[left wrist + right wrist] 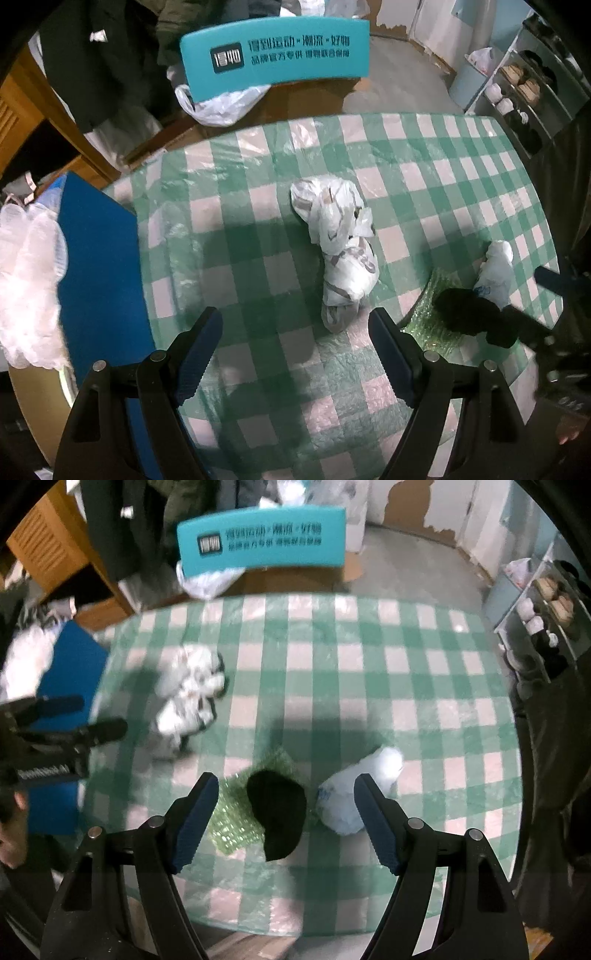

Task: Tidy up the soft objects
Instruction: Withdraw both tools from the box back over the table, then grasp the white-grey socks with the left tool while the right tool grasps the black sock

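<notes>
A round table with a green-and-white checked cloth holds soft things. A long white wrapped bundle lies mid-table, just ahead of my open, empty left gripper; the right wrist view shows it at the left. A black soft object lies on a green bubble-wrap sheet, between the fingers of my open, empty right gripper. A small white bag lies beside it on the right. These show in the left wrist view too: black object, white bag.
A teal chair back stands behind the table, with a white plastic bag on the seat. A blue panel and clear plastic sit at the left. A shoe rack stands at the right. Dark clothes hang at the back left.
</notes>
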Tool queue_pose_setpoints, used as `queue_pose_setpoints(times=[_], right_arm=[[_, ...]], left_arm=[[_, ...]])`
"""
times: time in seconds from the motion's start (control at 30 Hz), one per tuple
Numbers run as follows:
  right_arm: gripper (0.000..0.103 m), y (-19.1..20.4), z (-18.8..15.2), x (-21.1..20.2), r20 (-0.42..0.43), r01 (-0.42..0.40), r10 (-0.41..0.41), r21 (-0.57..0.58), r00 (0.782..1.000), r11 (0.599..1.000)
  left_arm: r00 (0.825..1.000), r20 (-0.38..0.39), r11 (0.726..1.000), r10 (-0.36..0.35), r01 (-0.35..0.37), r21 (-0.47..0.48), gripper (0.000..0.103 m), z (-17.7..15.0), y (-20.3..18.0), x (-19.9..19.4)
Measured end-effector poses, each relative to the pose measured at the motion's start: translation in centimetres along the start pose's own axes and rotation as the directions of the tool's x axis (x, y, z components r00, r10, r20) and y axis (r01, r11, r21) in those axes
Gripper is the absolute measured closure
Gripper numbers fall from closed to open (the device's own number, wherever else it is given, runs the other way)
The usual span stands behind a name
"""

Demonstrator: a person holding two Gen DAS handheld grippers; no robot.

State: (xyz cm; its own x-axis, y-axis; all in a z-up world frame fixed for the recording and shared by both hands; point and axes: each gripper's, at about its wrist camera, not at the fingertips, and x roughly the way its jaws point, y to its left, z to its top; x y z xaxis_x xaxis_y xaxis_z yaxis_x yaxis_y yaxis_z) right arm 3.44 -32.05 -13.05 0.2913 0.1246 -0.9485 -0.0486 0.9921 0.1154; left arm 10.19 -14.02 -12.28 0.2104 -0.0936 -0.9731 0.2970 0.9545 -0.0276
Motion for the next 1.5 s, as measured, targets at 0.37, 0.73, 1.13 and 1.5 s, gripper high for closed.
queue_pose_setpoints(times=[0.37,0.73,1.13,1.5], right_arm=[[0.035,0.6,-1.3,4.0,-0.093,-0.012,0.008,-0.042,0.996,0.999],[0.064,0.4,-0.9,4.4,-0.098,-0.048,0.043,-0.04,0.994,0.998],[0.064,-0.2,1.4,2.3,-0.018,-0.085,0.085,0.009,0.996,0.996],[0.064,-1.0,1.8,2.1,0.005,-0.075,0.074,0.031,0.997,0.997]], left_arm=[[0.999,-0.054,1.0,-0.007,0.008,0.003,0.021,-0.6,-0.3,2.0],[0.996,-0.068,0.998,-0.059,0.059,-0.013,0.021,0.5,-0.6,3.1],[0.992,-0.071,0.992,-0.101,0.095,-0.085,0.016,3.1,-1.0,5.1],[0.994,-0.081,0.995,-0.075,0.069,-0.067,0.031,3.4,-2.0,7.3]])
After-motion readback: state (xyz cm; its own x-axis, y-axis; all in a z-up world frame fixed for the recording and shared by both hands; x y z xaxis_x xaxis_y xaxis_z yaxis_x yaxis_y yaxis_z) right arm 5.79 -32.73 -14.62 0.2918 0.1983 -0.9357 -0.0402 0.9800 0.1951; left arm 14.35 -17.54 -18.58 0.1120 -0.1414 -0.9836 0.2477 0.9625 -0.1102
